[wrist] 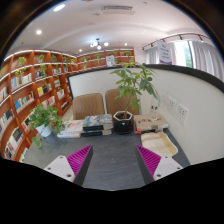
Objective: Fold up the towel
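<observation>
Up high, the tool (112,160) hung released, its magenta pads (78,159) wide apart with nothing between them. Beyond the fingers lay the grey table (112,150); a pale folded towel (160,145) rested in a tray just past the right-hand finger, near a black pot (123,122) and leafy plant (134,85).

Grey bench (110,160) carries a black pot (123,122) at its far edge. Left of pot: stacked books (84,127). Right of pot: trays (158,143). Behind pot: leafy plant (135,85), two chairs (88,105). Far left of pot: bookshelves (30,90).
</observation>
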{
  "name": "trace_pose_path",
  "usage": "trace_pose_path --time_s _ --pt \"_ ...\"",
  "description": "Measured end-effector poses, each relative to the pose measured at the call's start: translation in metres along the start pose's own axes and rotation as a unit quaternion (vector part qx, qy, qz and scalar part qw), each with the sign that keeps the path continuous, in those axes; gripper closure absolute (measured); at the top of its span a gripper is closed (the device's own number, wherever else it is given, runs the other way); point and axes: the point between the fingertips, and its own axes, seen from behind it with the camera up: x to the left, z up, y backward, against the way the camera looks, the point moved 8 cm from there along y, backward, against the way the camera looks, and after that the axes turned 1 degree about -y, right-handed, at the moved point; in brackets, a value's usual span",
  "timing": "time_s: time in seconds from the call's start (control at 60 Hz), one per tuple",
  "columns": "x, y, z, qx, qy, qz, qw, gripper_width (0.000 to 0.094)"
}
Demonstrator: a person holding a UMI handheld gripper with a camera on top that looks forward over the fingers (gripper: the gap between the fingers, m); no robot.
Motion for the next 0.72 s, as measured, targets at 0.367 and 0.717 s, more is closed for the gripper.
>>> trace_pose_path --time_s 0.367,0.717 --pt "0.088 0.066 -0.059 0.028 0.040 0.048 0.998 0.0073" --pt "0.090 0.083 -0.061 0.008 0.051 0.039 0.998 0.0083"
